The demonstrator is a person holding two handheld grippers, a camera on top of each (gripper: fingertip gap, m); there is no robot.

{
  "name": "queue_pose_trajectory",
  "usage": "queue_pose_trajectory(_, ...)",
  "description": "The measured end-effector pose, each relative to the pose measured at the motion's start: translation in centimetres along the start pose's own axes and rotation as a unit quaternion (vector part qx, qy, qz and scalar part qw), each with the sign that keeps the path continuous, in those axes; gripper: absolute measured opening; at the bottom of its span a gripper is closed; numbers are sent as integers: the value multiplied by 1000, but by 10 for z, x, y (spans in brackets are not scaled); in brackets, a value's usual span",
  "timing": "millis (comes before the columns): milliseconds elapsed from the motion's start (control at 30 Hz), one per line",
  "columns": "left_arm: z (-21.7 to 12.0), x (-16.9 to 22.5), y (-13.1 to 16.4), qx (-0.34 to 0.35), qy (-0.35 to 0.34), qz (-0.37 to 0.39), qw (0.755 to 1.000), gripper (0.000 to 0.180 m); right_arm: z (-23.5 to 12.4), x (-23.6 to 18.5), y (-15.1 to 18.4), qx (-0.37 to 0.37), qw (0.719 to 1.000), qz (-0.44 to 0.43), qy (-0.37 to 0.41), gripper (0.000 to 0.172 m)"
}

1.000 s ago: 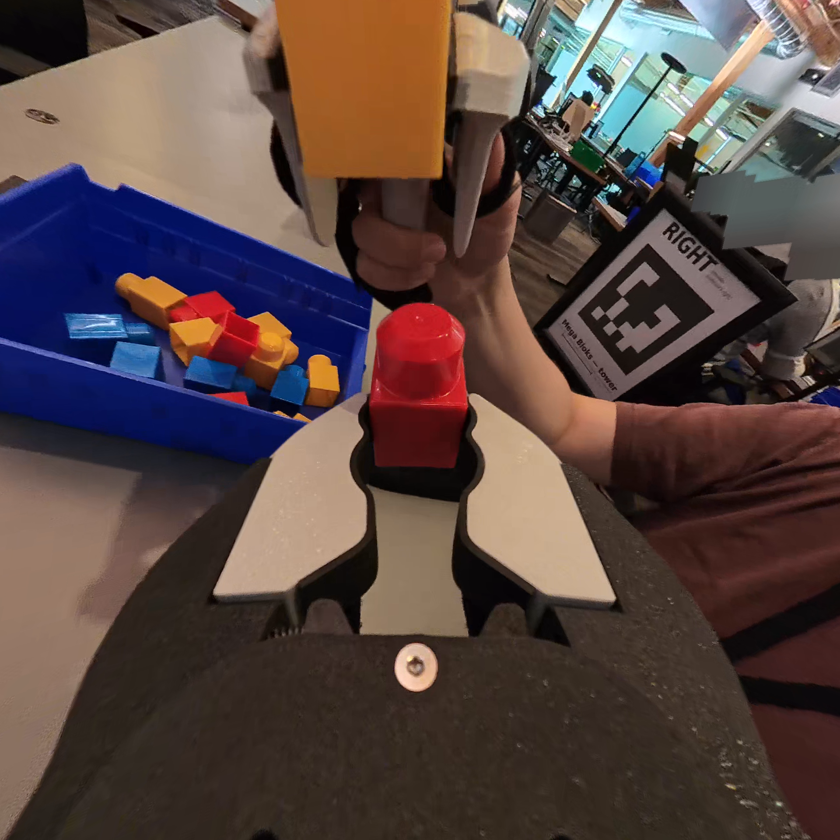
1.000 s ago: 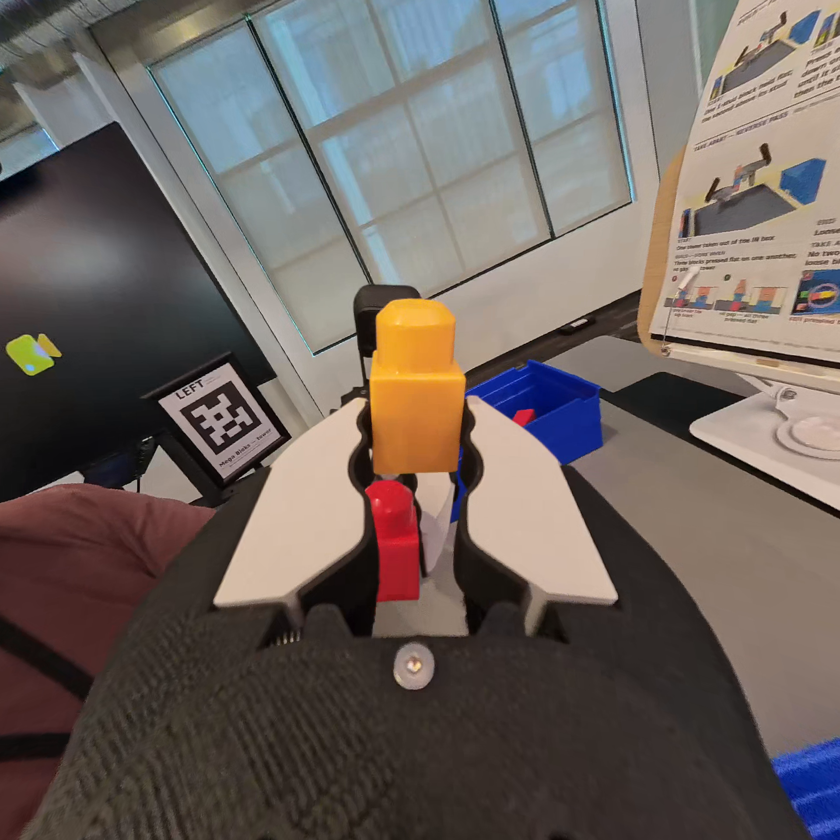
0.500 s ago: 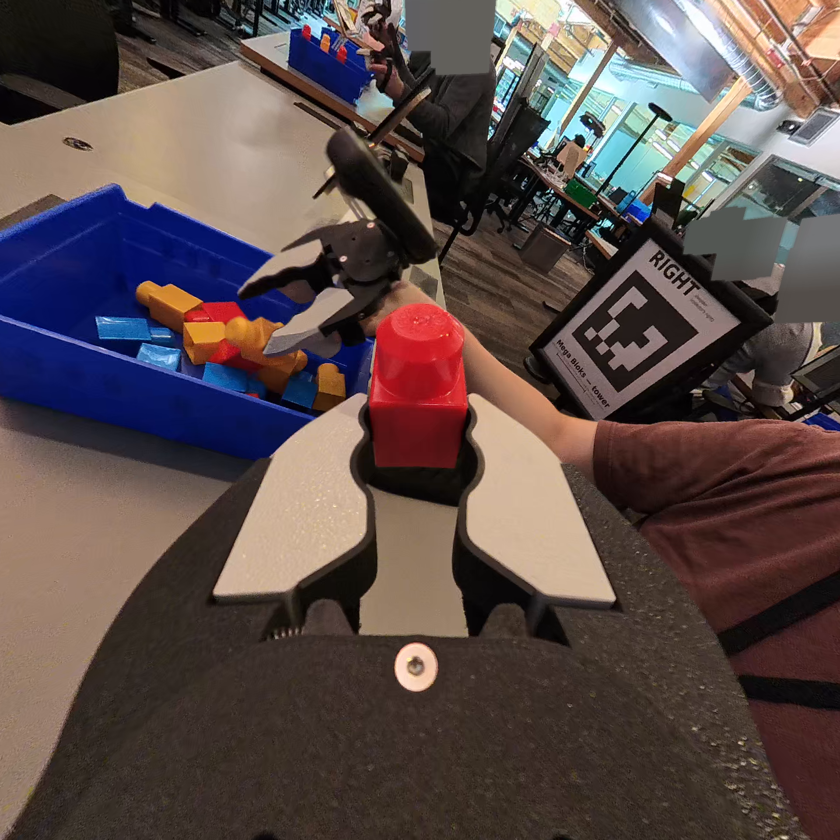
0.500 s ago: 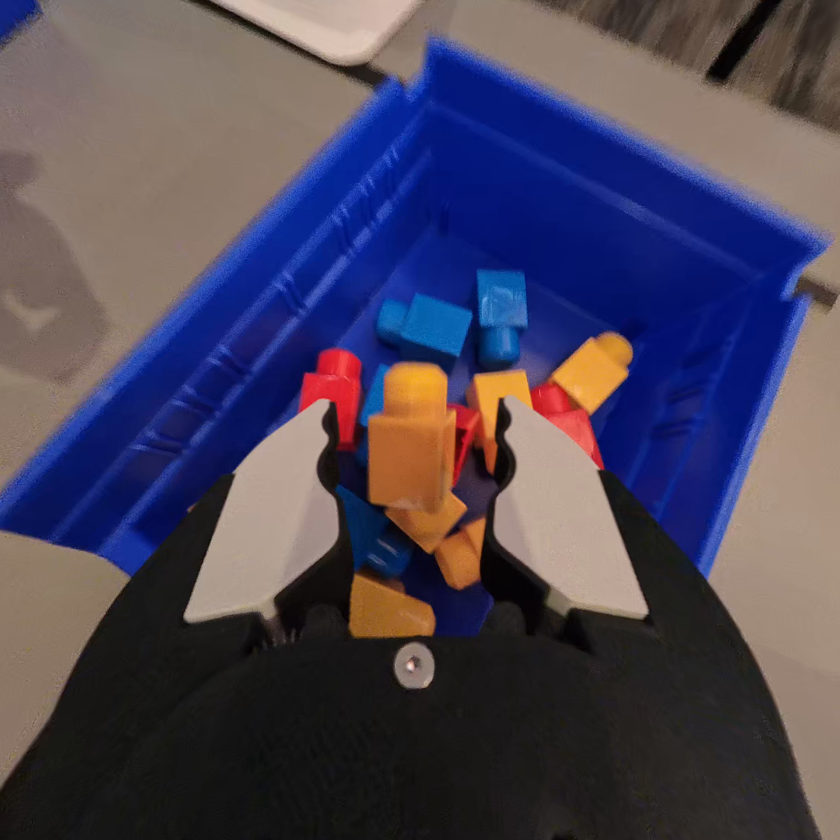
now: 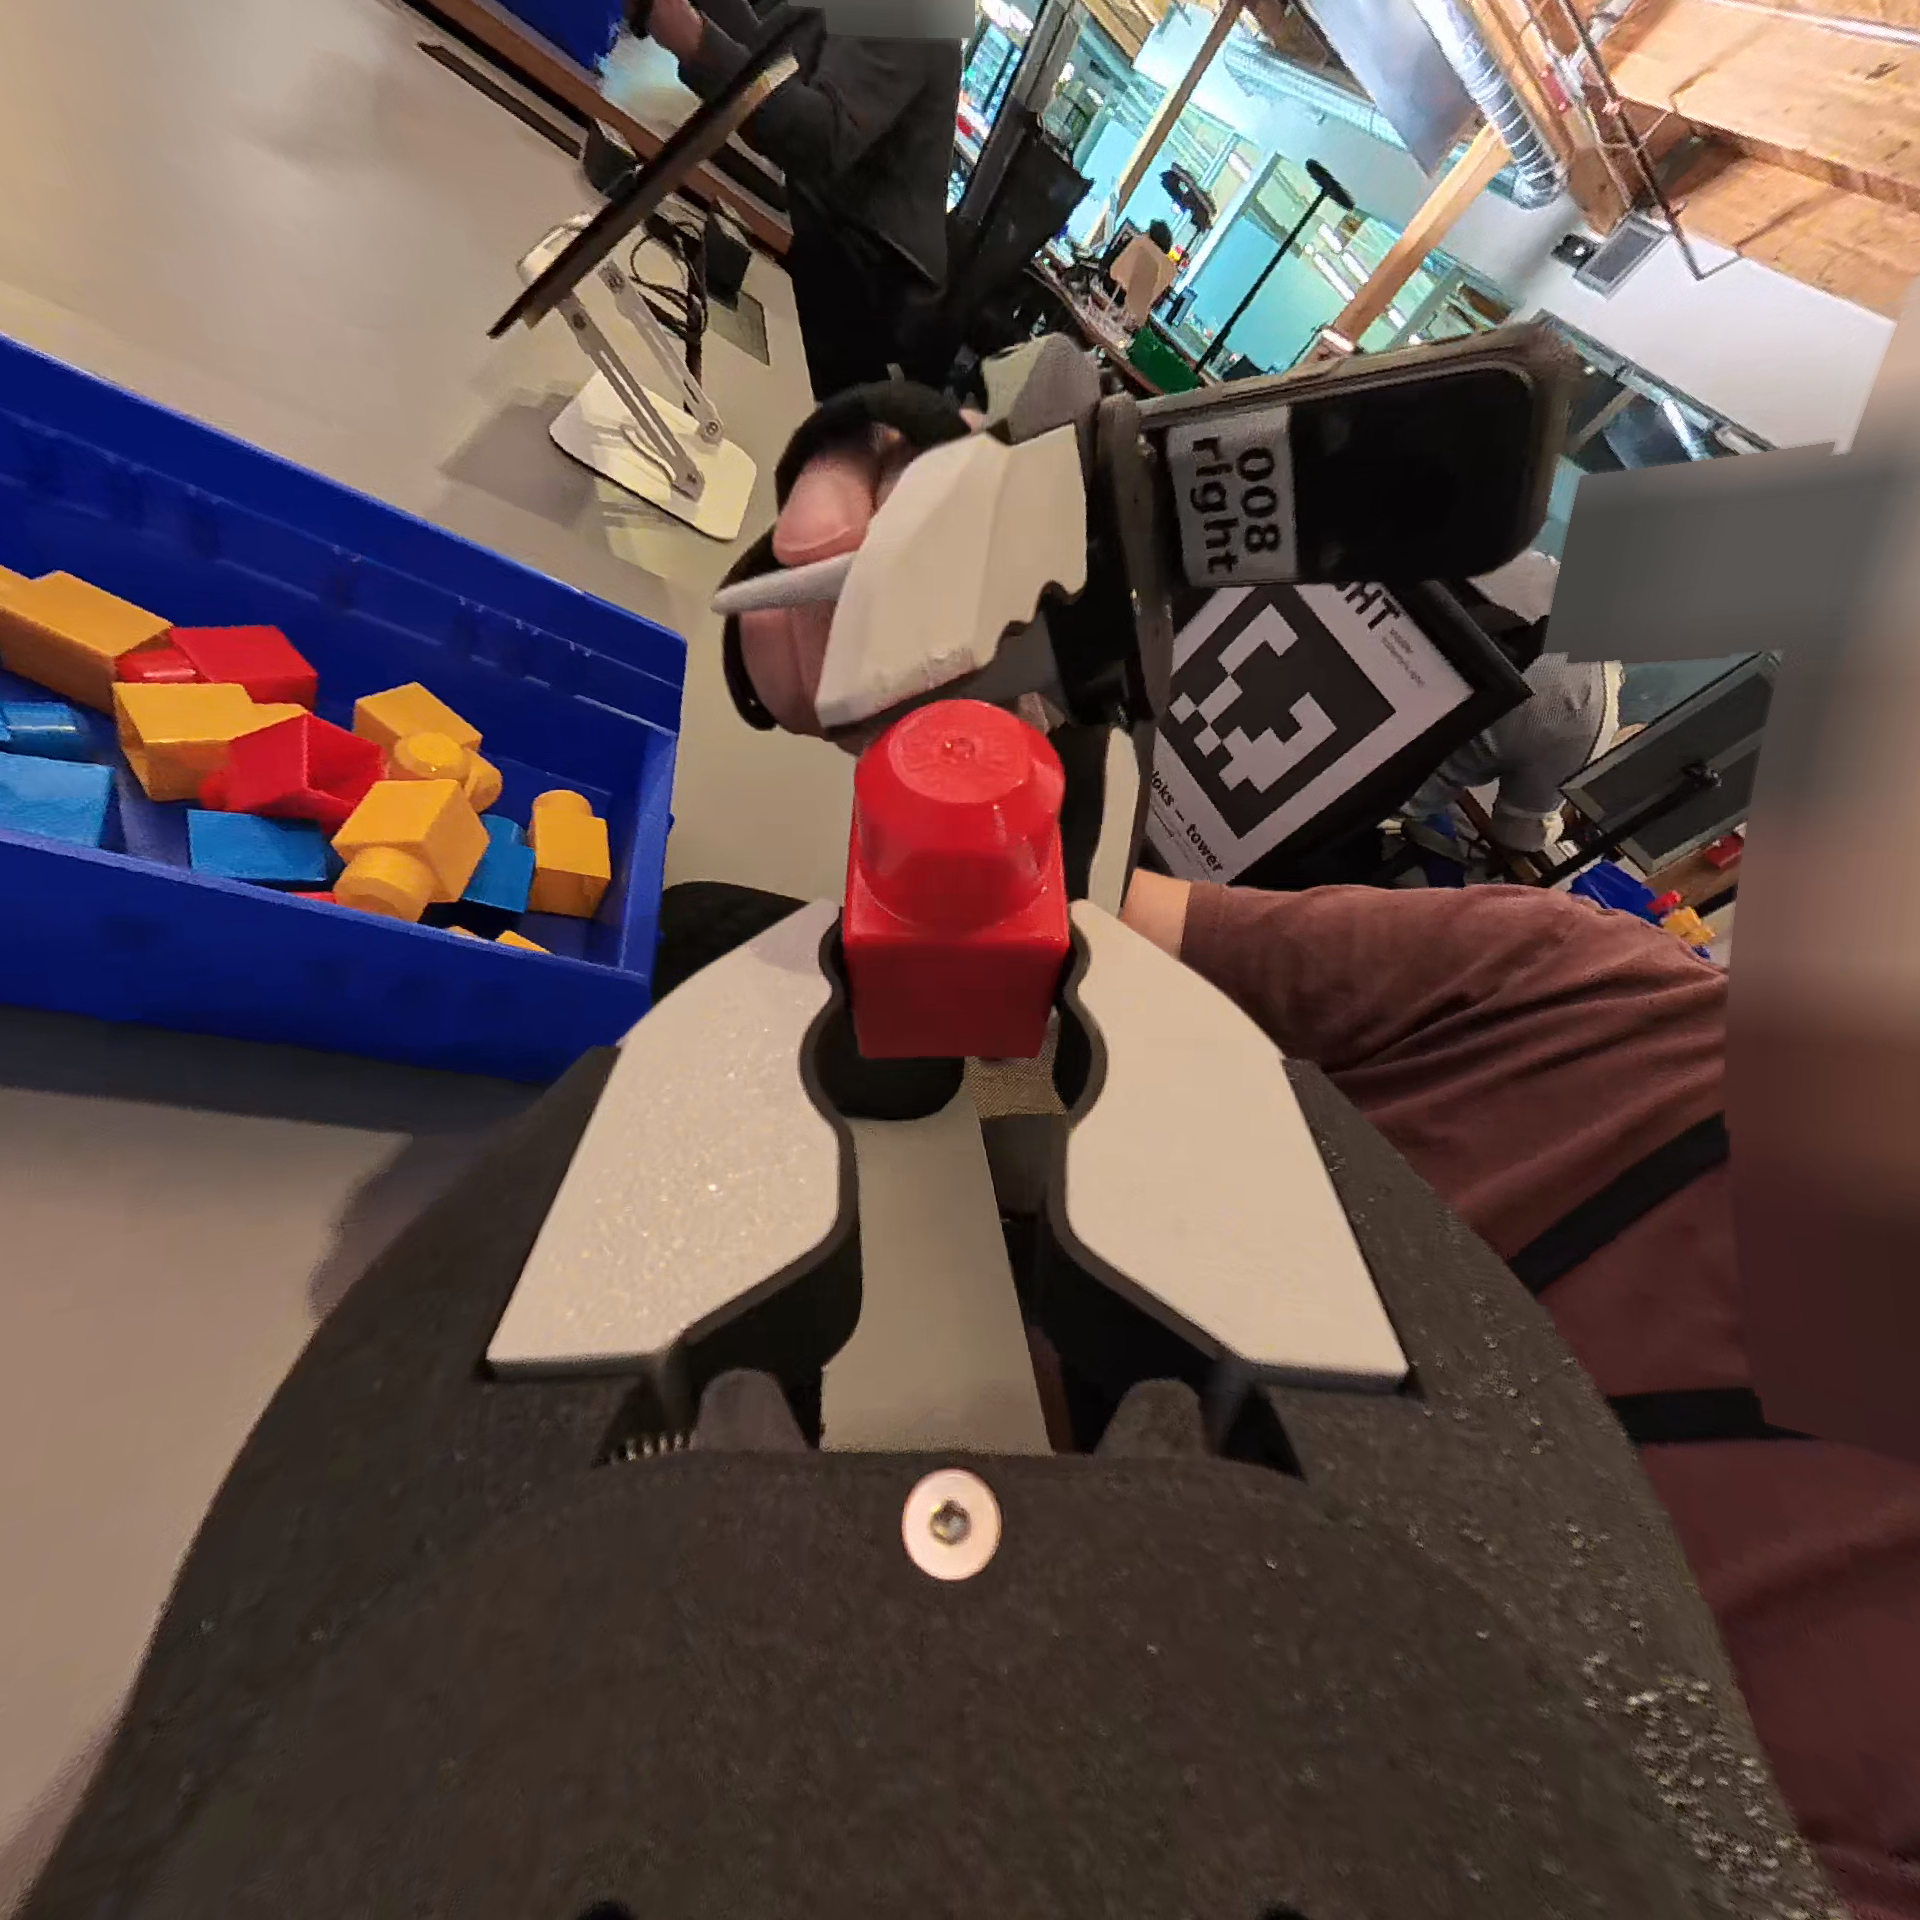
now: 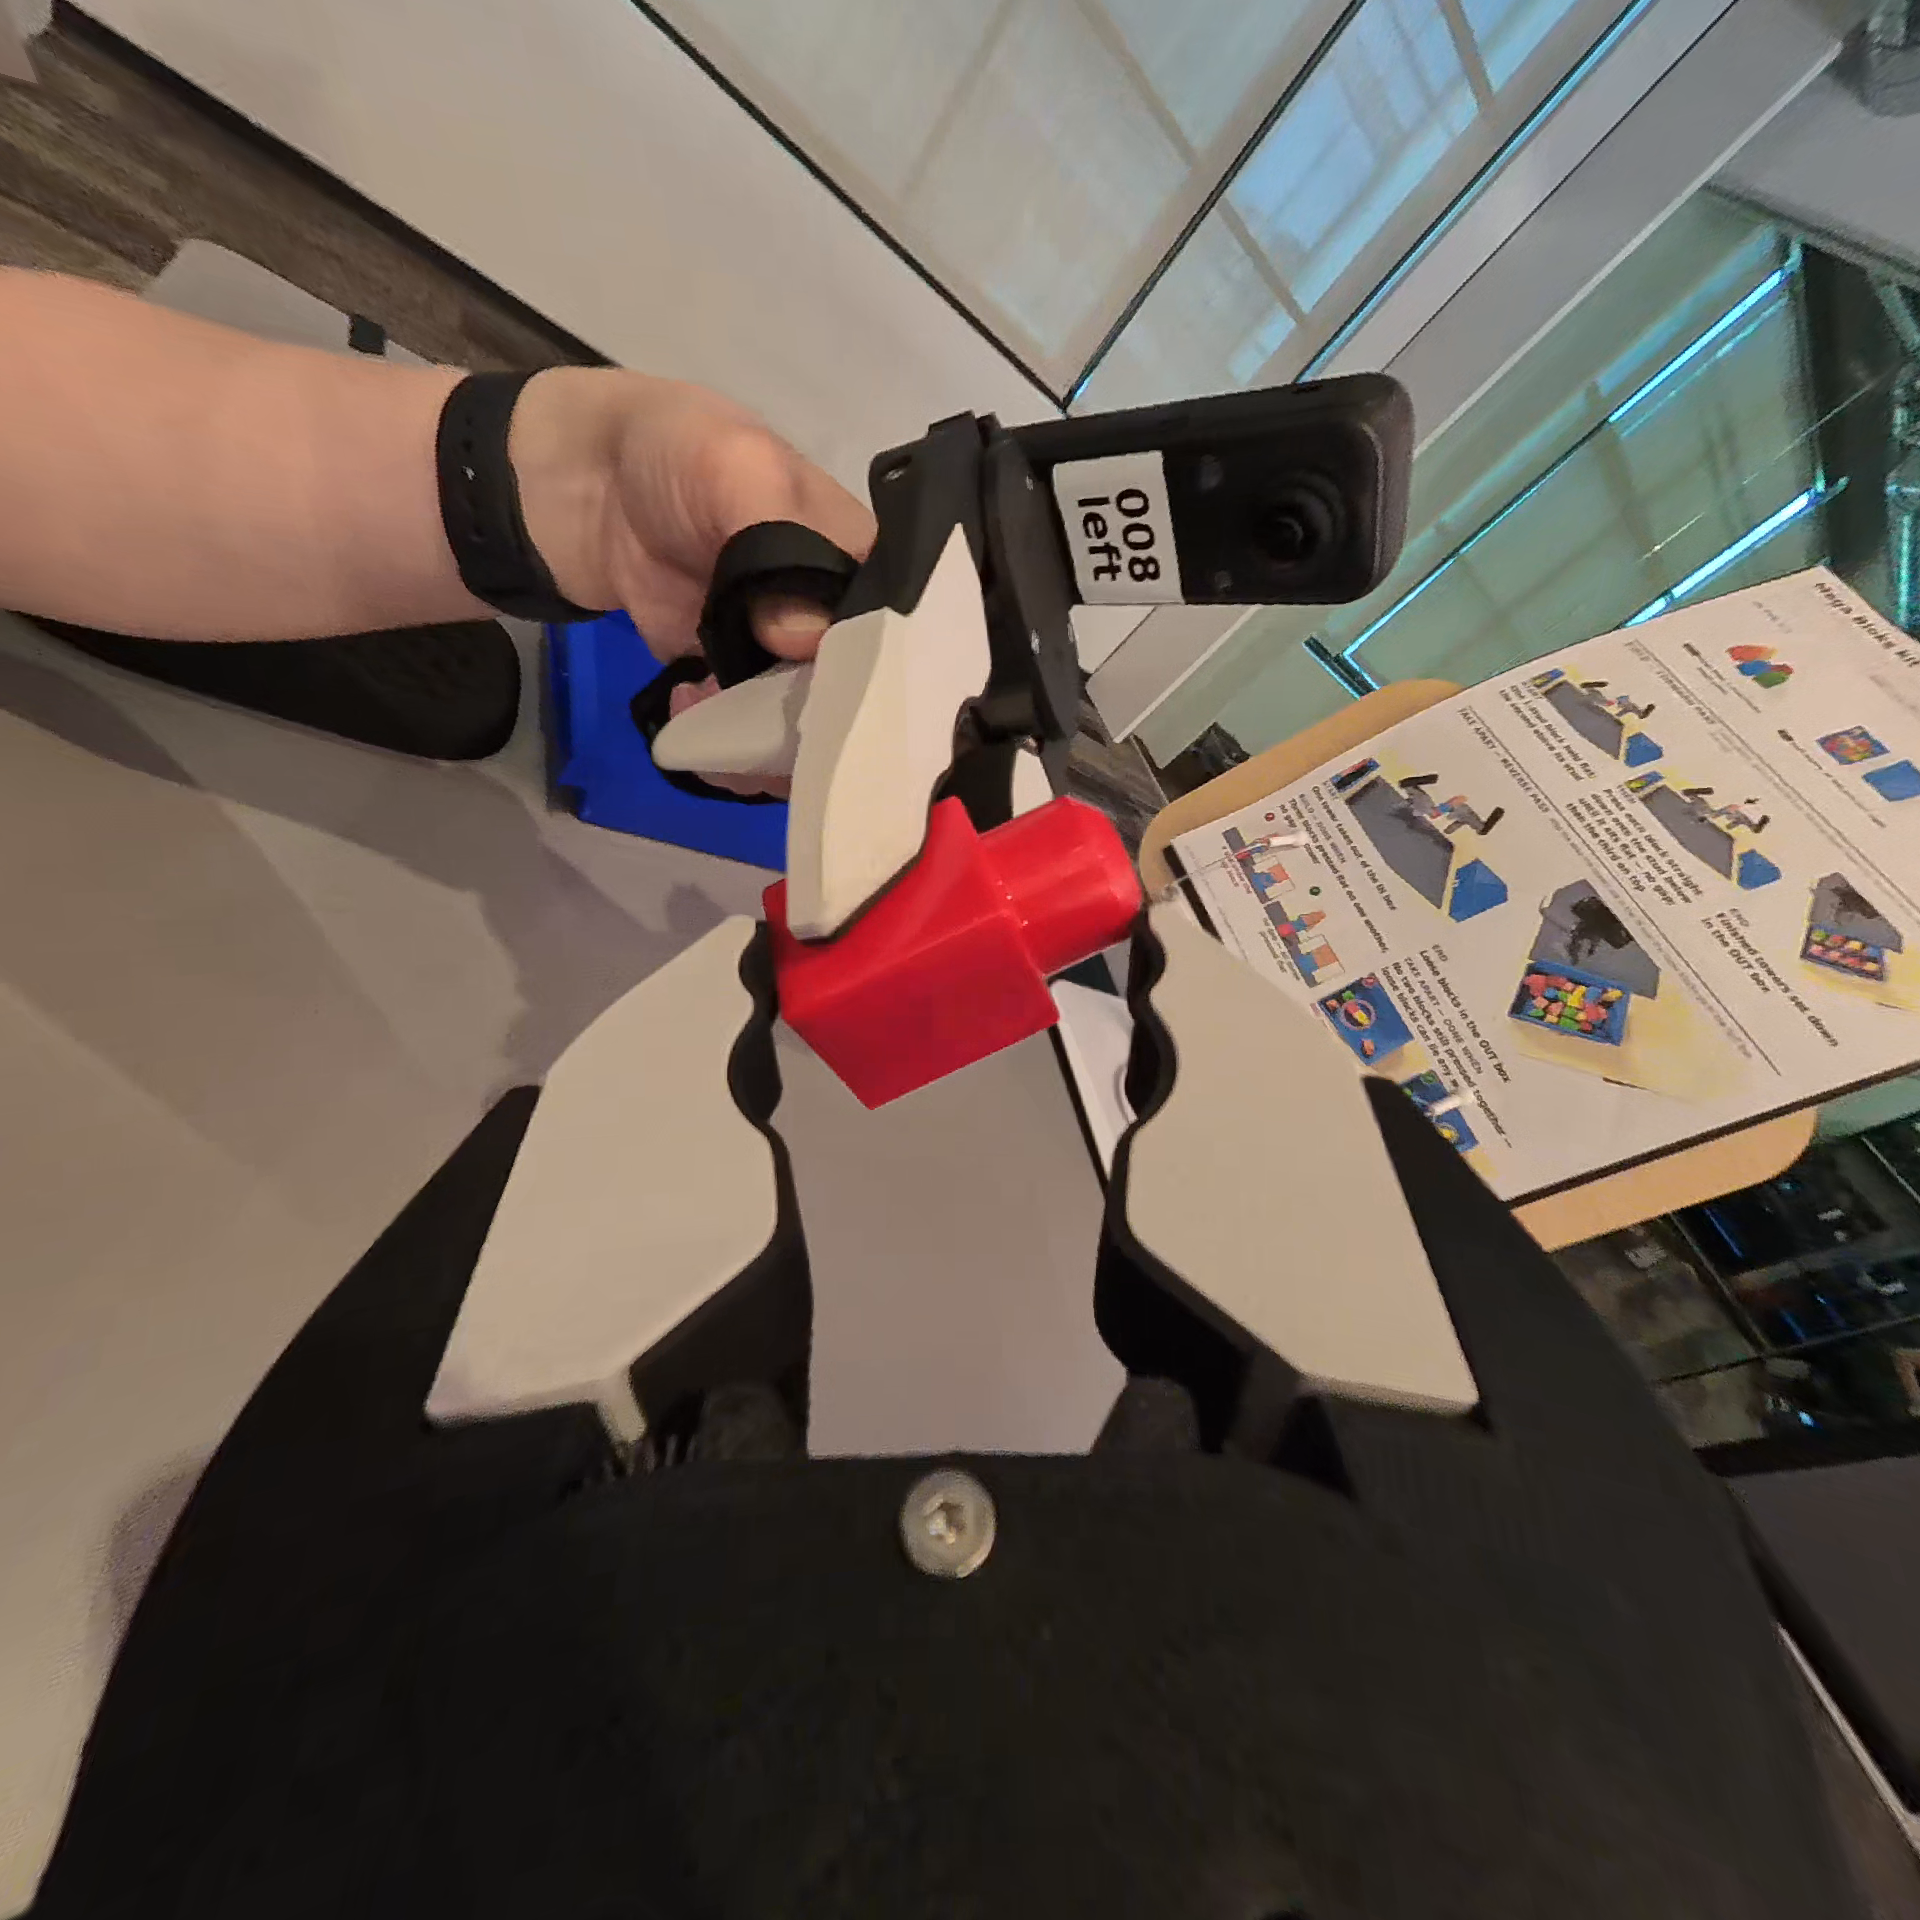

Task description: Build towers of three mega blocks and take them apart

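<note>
Gone from the right gripper is the yellow block it carried a second ago; half a second ago it hung over the blue bin with that block loose between spread fingers, and now it has swung back to face the left gripper. Its fingers stand wide apart and grasp nothing. The red block sits between them in the right wrist view, but only the left gripper's pads press on it: the left fingers are clenched on the block's square body, stud pointing away from that hand, just as in both earlier frames.

That red block is held in the air near the bin's right end wall, above the table's near edge. Loose yellow, red and blue blocks lie heaped on the bin floor toward that same end.

Judging by this, the take-apart pass is in hand: the tower is down to its last piece and the parts are going into the bin. Next, either the right gripper needs to close squarely on the free stud end to take the block over, or the left simply carries it across the bin wall and lets go.
</note>
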State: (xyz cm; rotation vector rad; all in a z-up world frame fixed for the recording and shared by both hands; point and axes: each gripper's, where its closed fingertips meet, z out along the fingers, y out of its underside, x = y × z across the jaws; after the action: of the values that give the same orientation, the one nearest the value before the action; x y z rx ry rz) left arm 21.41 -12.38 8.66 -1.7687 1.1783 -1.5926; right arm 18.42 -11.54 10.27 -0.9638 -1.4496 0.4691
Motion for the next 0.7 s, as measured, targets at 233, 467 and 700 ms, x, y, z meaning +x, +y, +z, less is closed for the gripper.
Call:
queue_pose_trajectory(233, -40, -17, -1, 50, -101, 22, 993, 59, -44, 45, 119, -137, 975, 158, 80, 65)
queue_pose_trajectory(467, -174, -35, 58, 79, -356, -1, 931, 60, -103, 43, 282, -412, 835, 329, 161, 66)
queue_pose_trajectory(700, -332, -62, 149, 74, -584, -140, 796, 57, -72, 62, 245, -326, 863, 341, 180, 81)
